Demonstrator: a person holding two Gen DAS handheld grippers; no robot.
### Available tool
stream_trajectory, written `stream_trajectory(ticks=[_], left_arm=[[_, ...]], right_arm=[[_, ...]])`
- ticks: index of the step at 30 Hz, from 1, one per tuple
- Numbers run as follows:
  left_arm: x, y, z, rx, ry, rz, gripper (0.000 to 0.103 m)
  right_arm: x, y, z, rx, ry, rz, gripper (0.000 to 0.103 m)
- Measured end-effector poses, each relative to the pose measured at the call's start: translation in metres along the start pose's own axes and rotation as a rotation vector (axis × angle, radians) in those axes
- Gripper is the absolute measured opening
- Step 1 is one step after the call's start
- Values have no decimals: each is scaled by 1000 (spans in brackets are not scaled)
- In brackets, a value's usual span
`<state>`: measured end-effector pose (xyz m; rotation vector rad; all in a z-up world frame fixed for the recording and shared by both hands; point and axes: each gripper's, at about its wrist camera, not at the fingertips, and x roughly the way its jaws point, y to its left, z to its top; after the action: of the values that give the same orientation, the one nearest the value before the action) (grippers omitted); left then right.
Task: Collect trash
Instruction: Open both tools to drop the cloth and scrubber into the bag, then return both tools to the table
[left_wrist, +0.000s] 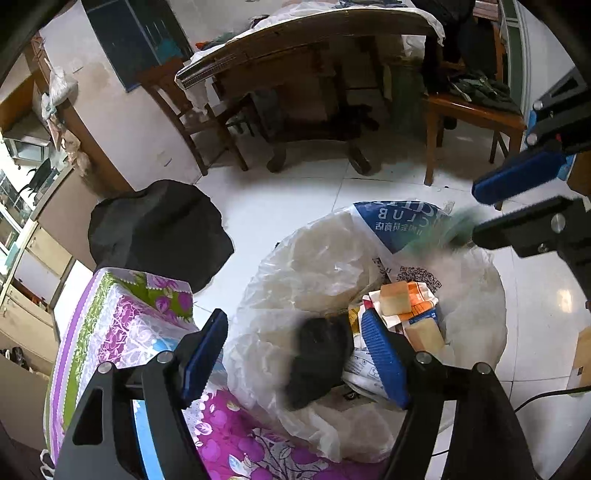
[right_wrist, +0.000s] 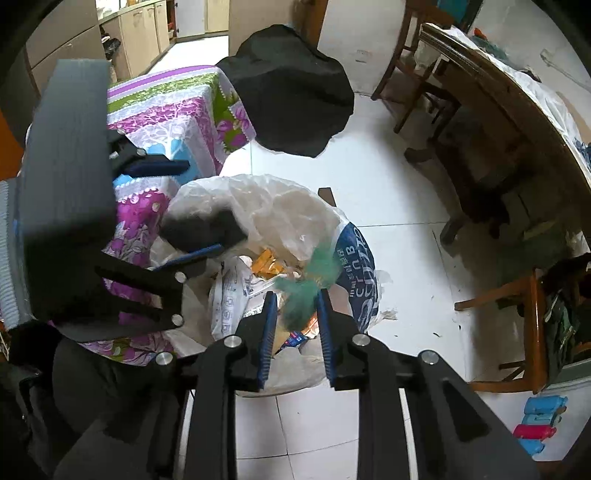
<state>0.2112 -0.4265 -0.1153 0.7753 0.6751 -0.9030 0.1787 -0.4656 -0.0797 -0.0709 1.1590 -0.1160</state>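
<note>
- The left gripper (left_wrist: 295, 354) is hanging over the open trash bag (left_wrist: 325, 266), its blue pads standing wide apart.
- A dark, blurred wad (left_wrist: 319, 360) is sitting between those pads; it is lying close to the right-hand pad, clear of the left-hand one, and whether it is touching anything I cannot tell because of the blur.
- The right gripper (right_wrist: 295, 314) is also poised above the bag, pads parted with a gap between them.
- A green fuzzy scrap (right_wrist: 308, 284) is showing just past the fingertips, smeared; it is not clamped, and contact with the pads cannot be judged.
- From the left wrist view the right gripper (left_wrist: 476, 214) is entering from the upper right, the green scrap (left_wrist: 447, 230) blurred beside its lower finger, over the bag's far rim.
- The trash bag (right_wrist: 280, 206), translucent white plastic, is standing open on the white tiled floor (right_wrist: 399, 206).
- Inside the bag: orange-and-white cartons (left_wrist: 410, 302), printed white wrappers (right_wrist: 231, 295), and a blue printed bag (right_wrist: 360, 273) draped at the rim.
- A purple floral cloth (left_wrist: 122, 325) is covering something boxy just beside the bag.
- A black cloth-covered mound (right_wrist: 291, 92) is sitting on the floor near the floral cloth, apart from the bag.
- A wooden table (left_wrist: 306, 40) and a wooden chair (left_wrist: 472, 110) are standing well beyond the bag.
</note>
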Motion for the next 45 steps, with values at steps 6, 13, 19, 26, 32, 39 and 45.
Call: stream_trajectory(ticks=[6, 13, 19, 26, 32, 39, 45], left_arm=[[-4, 7, -3, -24, 0, 12, 75], [-11, 8, -12, -40, -2, 12, 75], [-17, 8, -23, -53, -1, 33, 75], [-43, 18, -61, -120, -19, 82, 75], [-75, 46, -129, -246, -36, 143, 76], [-145, 115, -233, -503, -84, 215, 84], [-182, 162, -298, -711, -116, 278, 97]], right_arm=[[-2, -1, -3, 8, -6, 2, 21], [-1, 4, -11, 8, 1, 8, 21], [2, 11, -19, 6, 7, 5, 21], [-19, 29, -27, 78, -195, 8, 21], [-34, 73, -44, 174, -493, 86, 24], [-7, 119, -50, 313, -544, 269, 42], [9, 155, -28, 268, -499, 311, 63]])
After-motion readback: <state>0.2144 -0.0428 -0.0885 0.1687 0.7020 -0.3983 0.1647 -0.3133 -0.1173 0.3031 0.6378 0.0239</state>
